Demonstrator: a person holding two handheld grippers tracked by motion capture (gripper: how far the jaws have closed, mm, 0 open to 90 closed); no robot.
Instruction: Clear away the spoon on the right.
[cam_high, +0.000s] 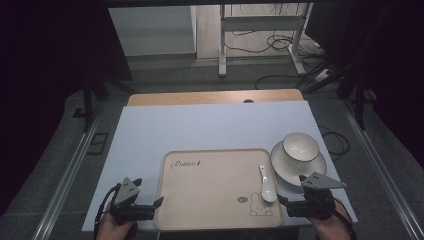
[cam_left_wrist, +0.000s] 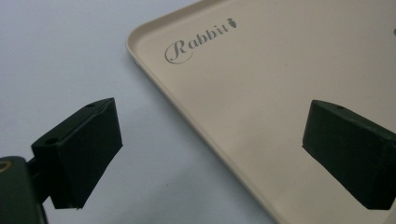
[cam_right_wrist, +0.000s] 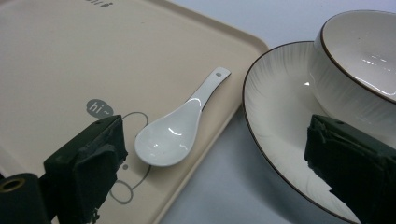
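A beige tray (cam_high: 210, 185) printed "Rabbit" lies at the table's near middle. On its right part rests a white ceramic spoon (cam_high: 266, 186), handle pointing away from me. Right of the tray, a white bowl (cam_high: 299, 146) stands on a white plate (cam_high: 281, 168). My left gripper (cam_high: 152, 206) is at the tray's near left corner, open, its jaws either side of the tray's (cam_left_wrist: 261, 70) left rim (cam_left_wrist: 215, 149). My right gripper (cam_high: 290, 194) sits near the plate's front edge, open (cam_right_wrist: 215, 158) and holding nothing. The spoon (cam_right_wrist: 177, 128) lies just ahead, with the plate (cam_right_wrist: 275, 102) and bowl (cam_right_wrist: 364, 51) to its right.
The white table top (cam_high: 200, 130) stretches away behind the tray, with a wooden strip (cam_high: 215, 97) along its far edge. Beyond it are a metal stand (cam_high: 260, 30) and cables on the floor.
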